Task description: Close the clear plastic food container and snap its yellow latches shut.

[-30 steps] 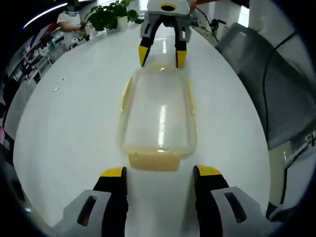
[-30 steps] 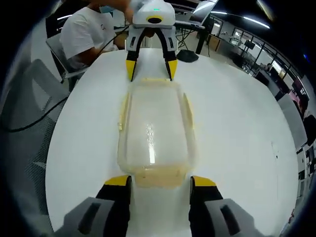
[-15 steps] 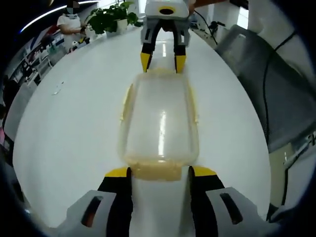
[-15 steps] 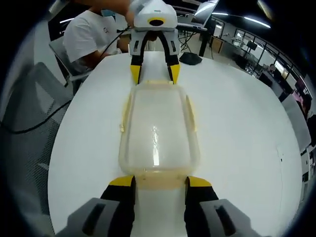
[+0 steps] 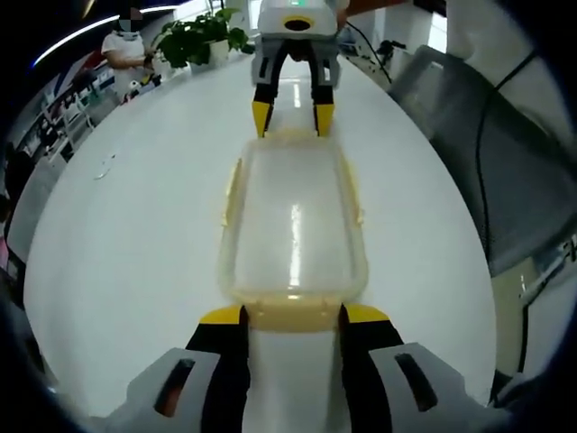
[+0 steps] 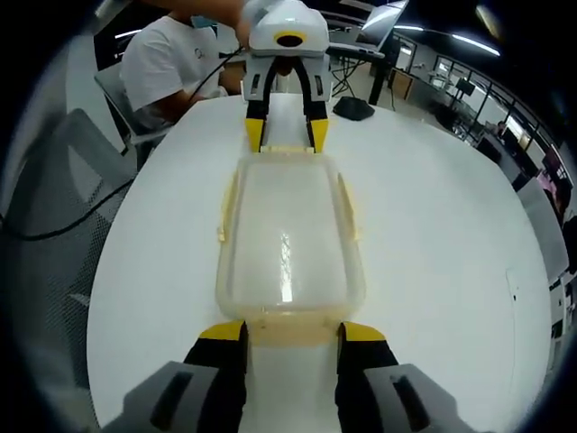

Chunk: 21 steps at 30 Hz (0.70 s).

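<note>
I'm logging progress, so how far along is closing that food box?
Done: the lid sits on the box. In hand: the left tongs and right tongs each straddle an end latch. Left: the side latches look splayed outward, not snapped.

We see the left gripper [image 5: 291, 317] with black fingers [image 5: 224, 361] capped in yellow, rising from grey housings with dark slots. The right gripper [image 6: 291, 336] looks alike: yellow-tipped black fingers [image 6: 222, 365], grey bases. Seen from opposite, each carries a white rounded body above its dark, yellow-tipped fingers.
</note>
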Available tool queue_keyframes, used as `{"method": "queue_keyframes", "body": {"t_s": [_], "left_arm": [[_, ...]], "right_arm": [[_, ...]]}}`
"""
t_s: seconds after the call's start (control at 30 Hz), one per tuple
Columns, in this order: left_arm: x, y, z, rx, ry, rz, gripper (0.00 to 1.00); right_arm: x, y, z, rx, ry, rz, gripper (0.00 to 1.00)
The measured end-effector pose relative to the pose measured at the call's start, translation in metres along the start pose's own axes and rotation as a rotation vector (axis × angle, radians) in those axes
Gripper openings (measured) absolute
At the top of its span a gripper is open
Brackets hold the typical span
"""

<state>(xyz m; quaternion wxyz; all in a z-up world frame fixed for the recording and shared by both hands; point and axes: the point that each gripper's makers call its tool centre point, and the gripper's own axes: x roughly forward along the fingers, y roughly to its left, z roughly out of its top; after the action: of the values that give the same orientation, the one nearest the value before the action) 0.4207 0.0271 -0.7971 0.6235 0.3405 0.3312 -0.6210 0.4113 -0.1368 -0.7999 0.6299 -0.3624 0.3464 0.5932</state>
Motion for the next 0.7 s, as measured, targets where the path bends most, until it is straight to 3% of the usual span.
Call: {"method": "queue_keyframes", "body": {"t_s": [0.7], "left_arm": [[-0.0012,0.0006,0.0002,0.012,-0.001,0.009,0.36]], "right_arm": [[0.0005,0.0011,0.0012,0.0,-0.026,-0.007,0.36]]}}
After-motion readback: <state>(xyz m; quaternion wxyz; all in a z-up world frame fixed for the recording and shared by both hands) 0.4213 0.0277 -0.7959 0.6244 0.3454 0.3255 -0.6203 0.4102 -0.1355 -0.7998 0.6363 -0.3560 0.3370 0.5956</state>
